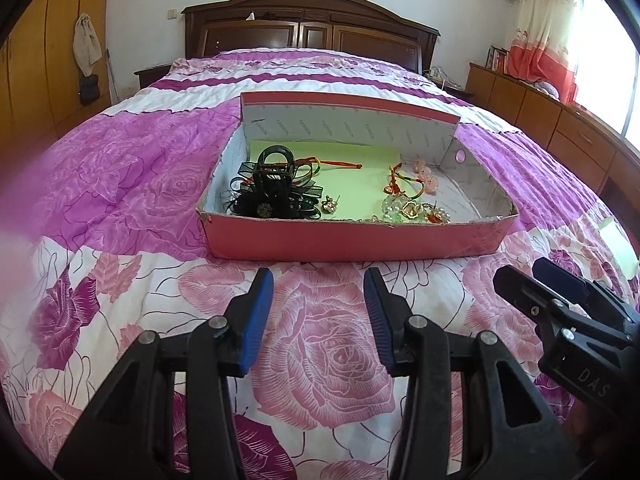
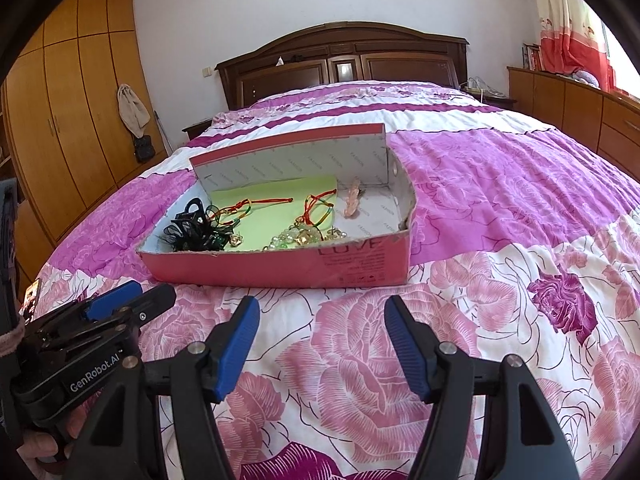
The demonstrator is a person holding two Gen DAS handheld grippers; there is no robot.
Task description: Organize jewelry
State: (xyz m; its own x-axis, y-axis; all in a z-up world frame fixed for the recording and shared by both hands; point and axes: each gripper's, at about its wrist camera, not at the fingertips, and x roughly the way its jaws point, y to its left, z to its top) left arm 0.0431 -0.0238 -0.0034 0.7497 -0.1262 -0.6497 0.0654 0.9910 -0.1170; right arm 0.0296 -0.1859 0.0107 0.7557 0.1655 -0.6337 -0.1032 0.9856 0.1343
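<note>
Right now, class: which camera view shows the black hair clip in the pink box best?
The left wrist view: the black hair clip stands nearer and larger, its arched top clear above the ribbons. In the right wrist view it is smaller, at the pink box's left end.

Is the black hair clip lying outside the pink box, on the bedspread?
No, the black hair clip lies inside the pink box, at its left end.
</note>
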